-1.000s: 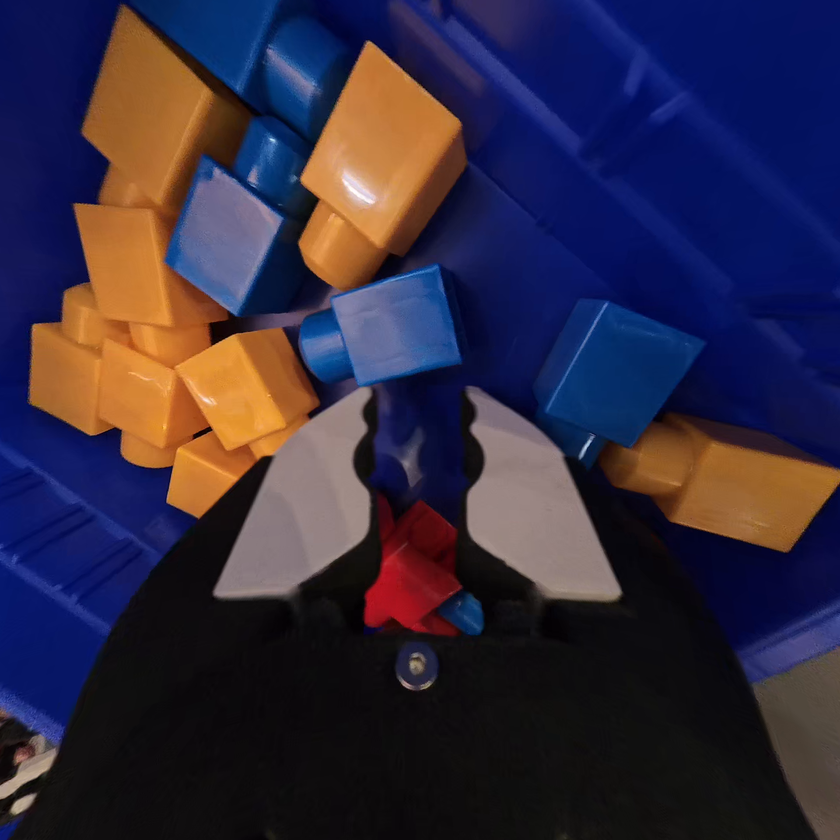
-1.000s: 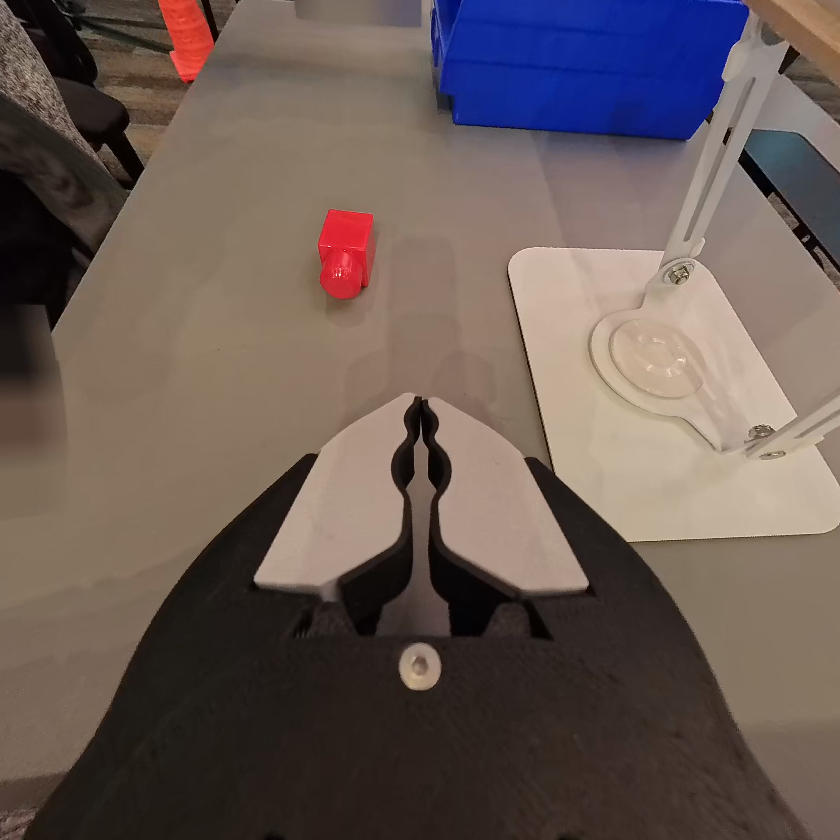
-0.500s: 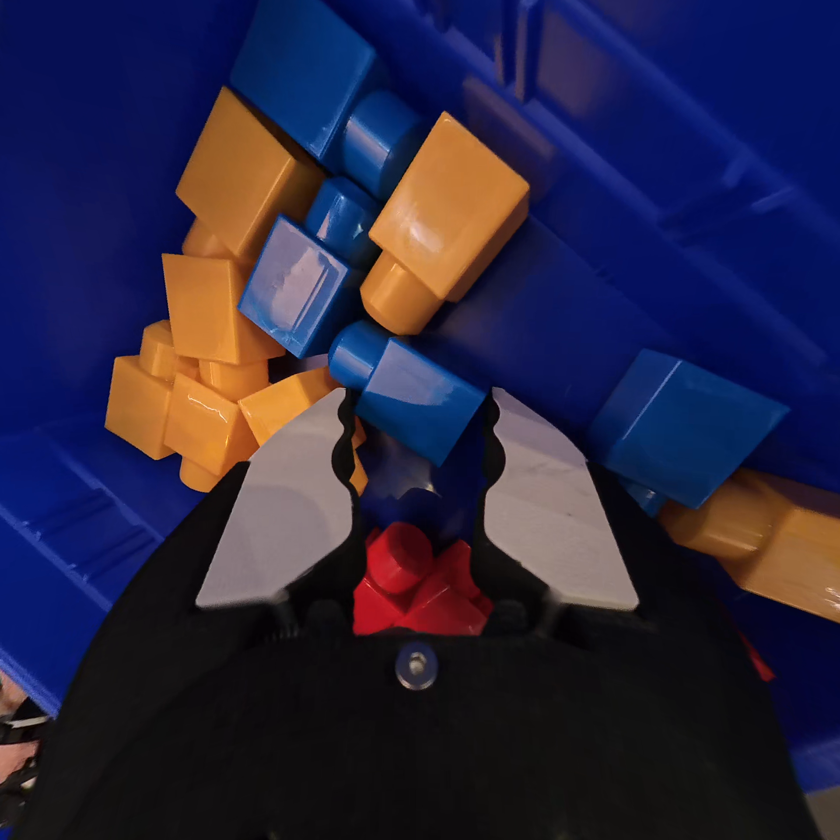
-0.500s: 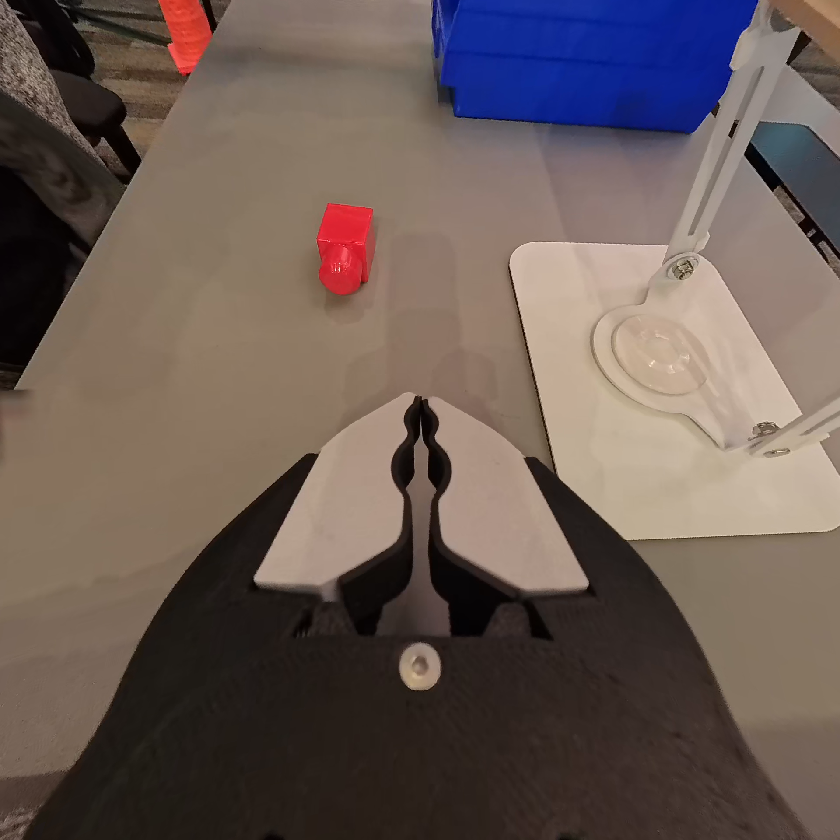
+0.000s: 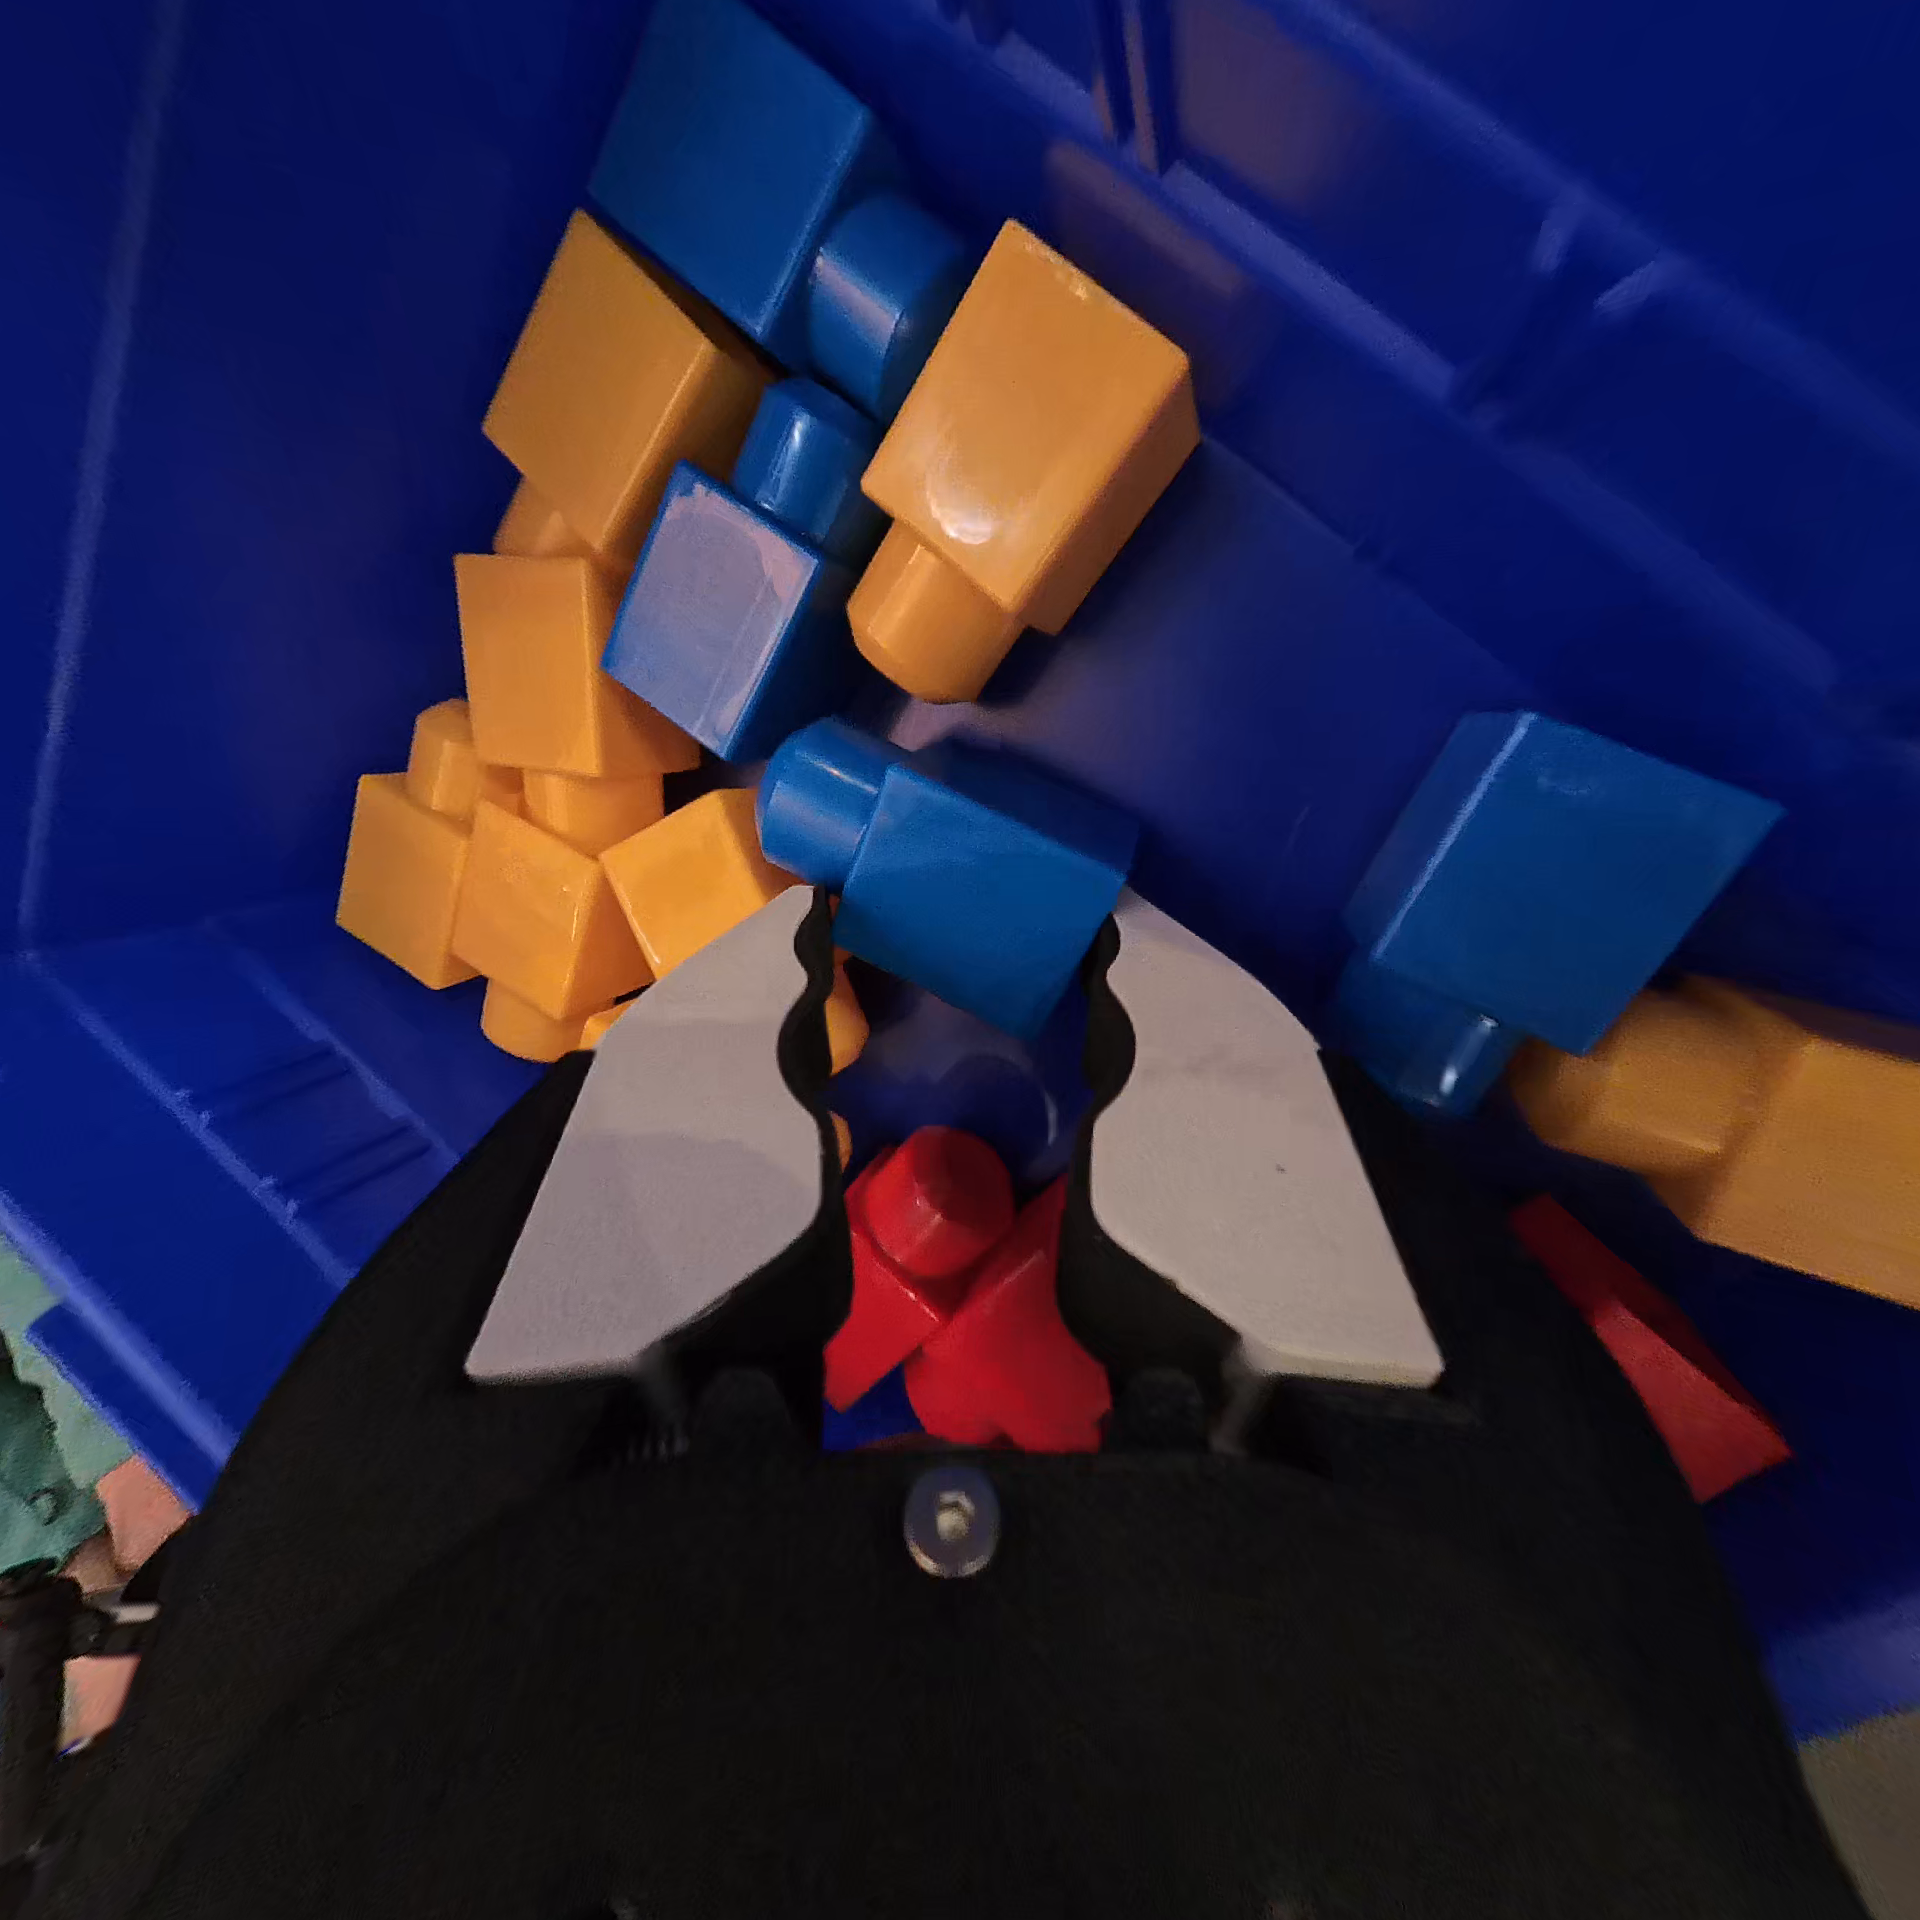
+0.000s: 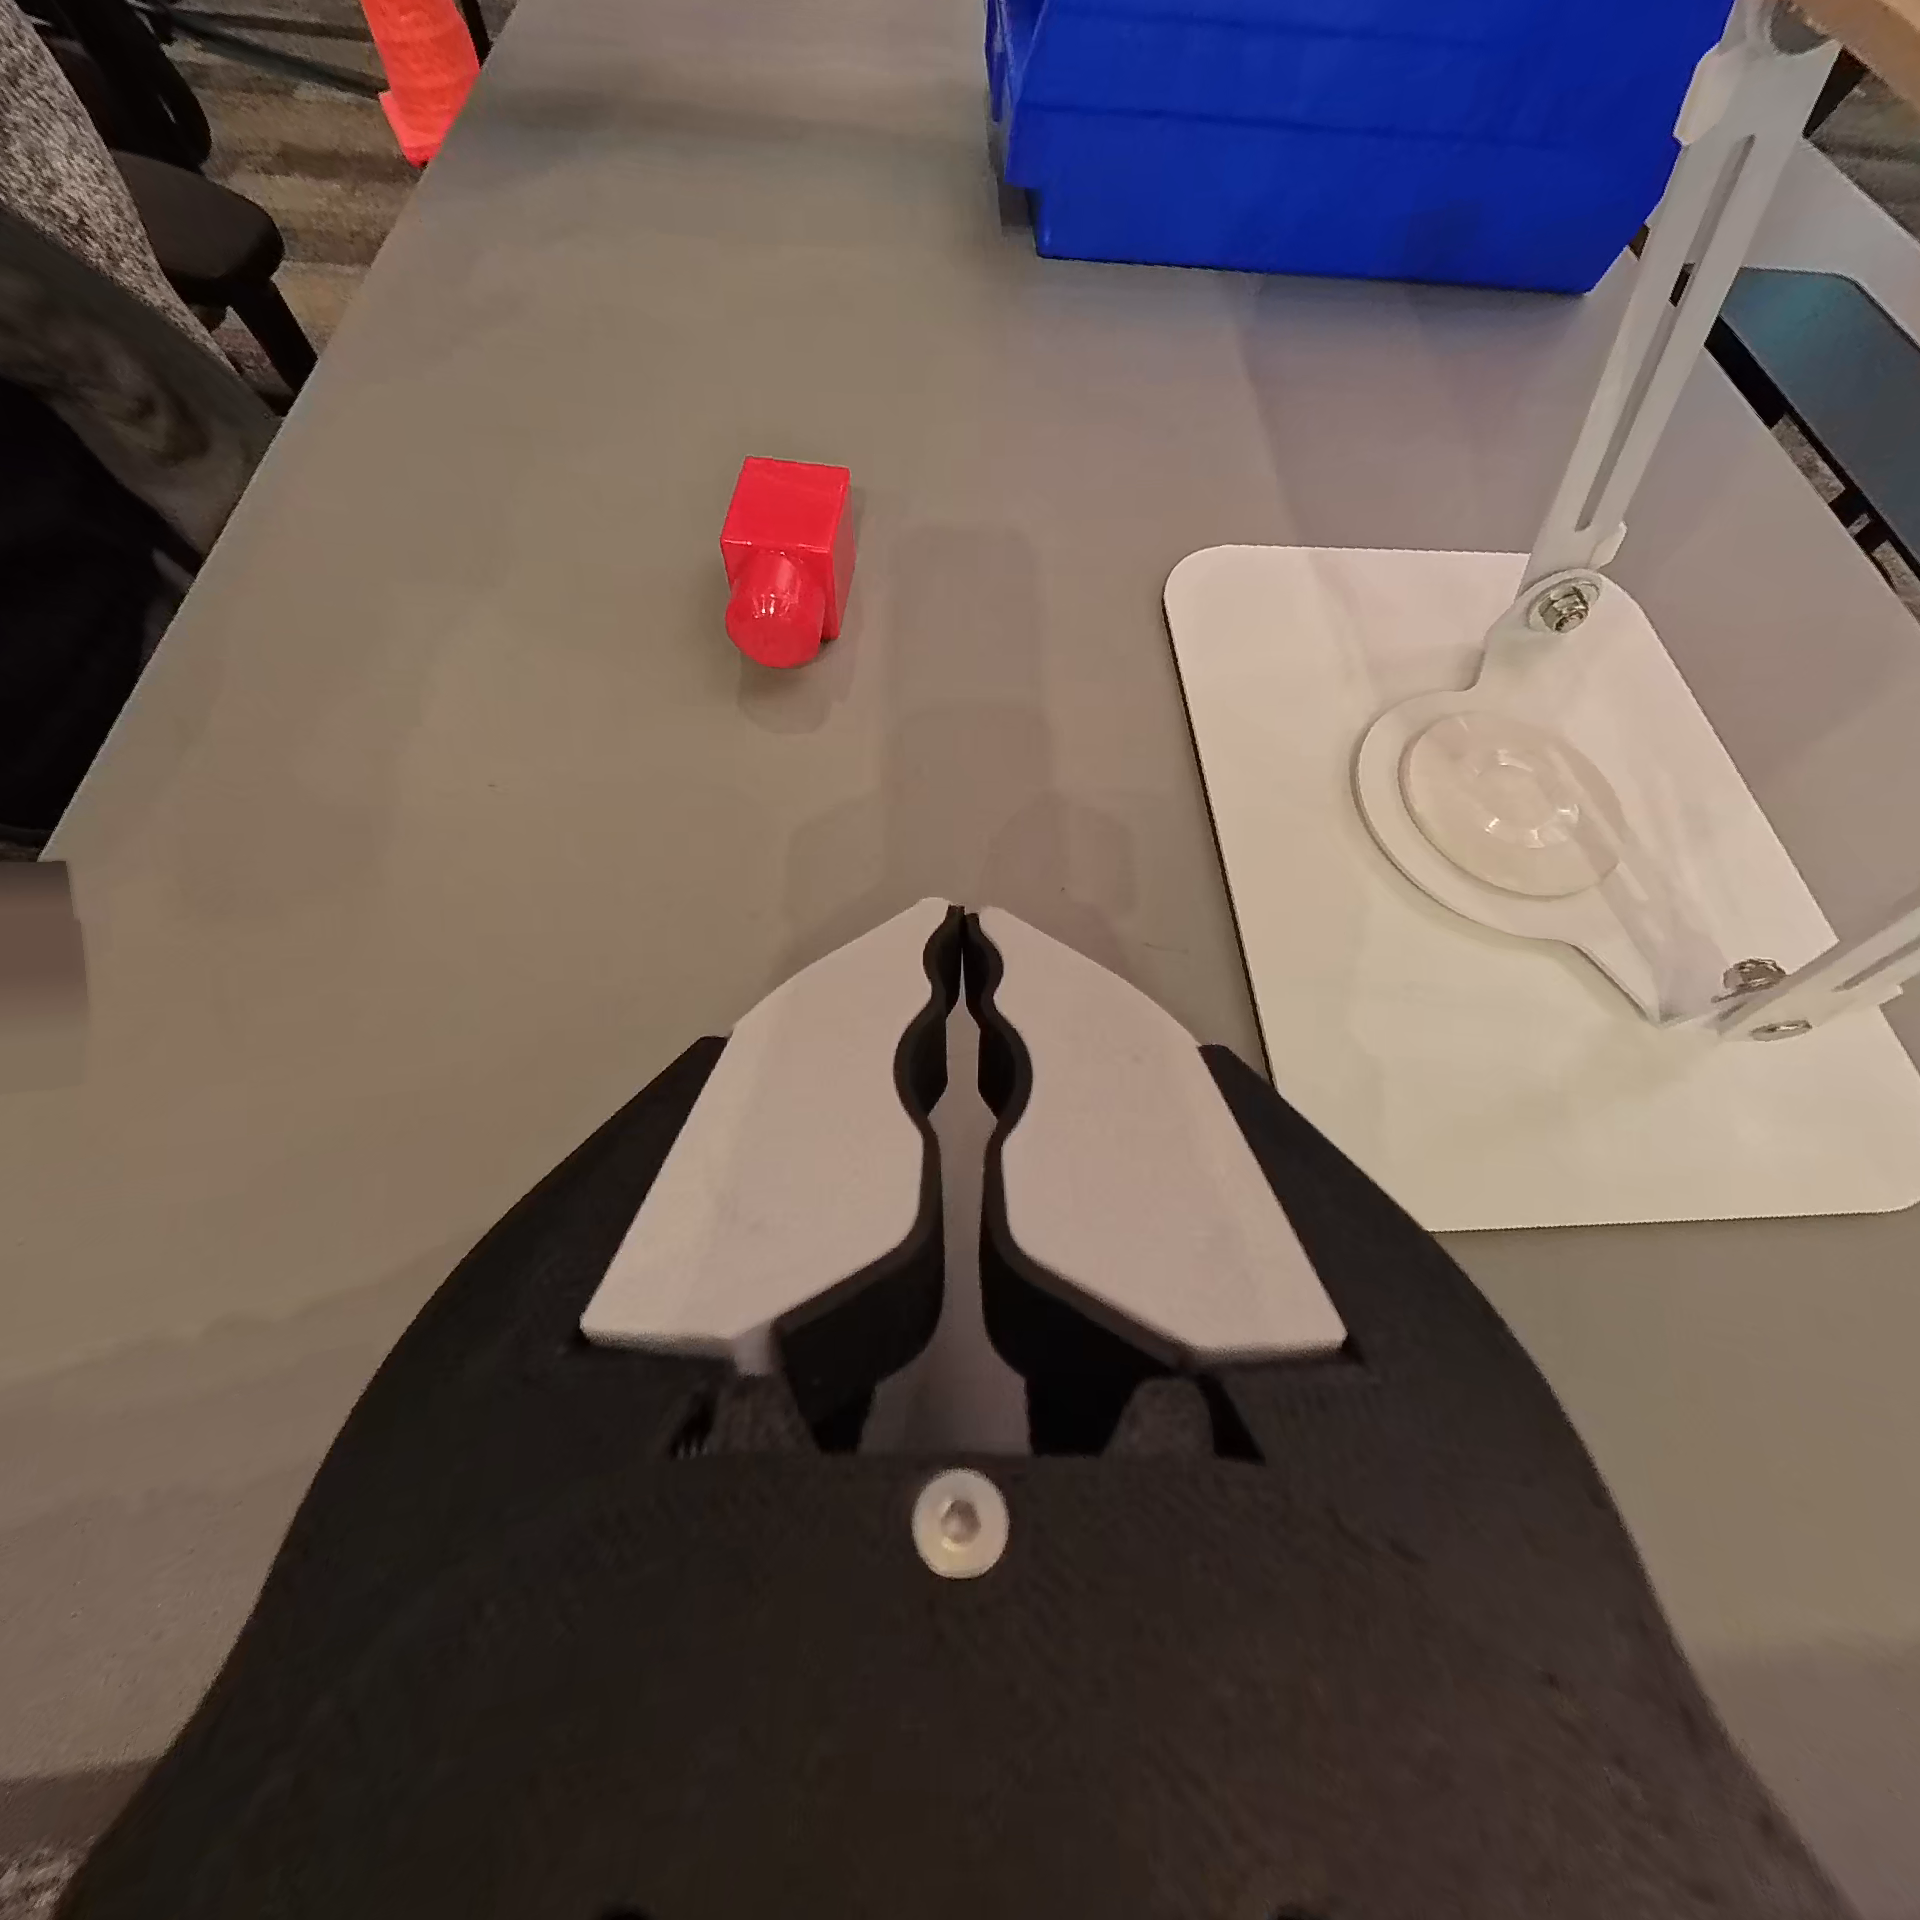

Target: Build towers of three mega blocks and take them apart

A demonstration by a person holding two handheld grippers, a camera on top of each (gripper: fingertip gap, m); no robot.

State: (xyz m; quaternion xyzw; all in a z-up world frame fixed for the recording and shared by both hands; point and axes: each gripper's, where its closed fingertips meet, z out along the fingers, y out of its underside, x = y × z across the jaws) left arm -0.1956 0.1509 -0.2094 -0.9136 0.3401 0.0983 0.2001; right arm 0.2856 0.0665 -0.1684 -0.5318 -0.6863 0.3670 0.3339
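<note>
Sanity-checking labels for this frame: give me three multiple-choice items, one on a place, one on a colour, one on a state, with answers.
1. Where is the right view's red block? A in the bin; B on the table; C on the white plate.
2. Block colour at the left tool's tips? A orange; B red; C blue.
3. The right tool is? A shut, empty; B wide open; C holding a block.
Answers: B, it lies on bare tabletop; C, a blue block sits there; A, tips meet, nothing between.

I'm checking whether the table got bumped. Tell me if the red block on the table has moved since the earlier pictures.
No. The red block lies in the same spot on the grey table, equally far from the white base plate.
</note>
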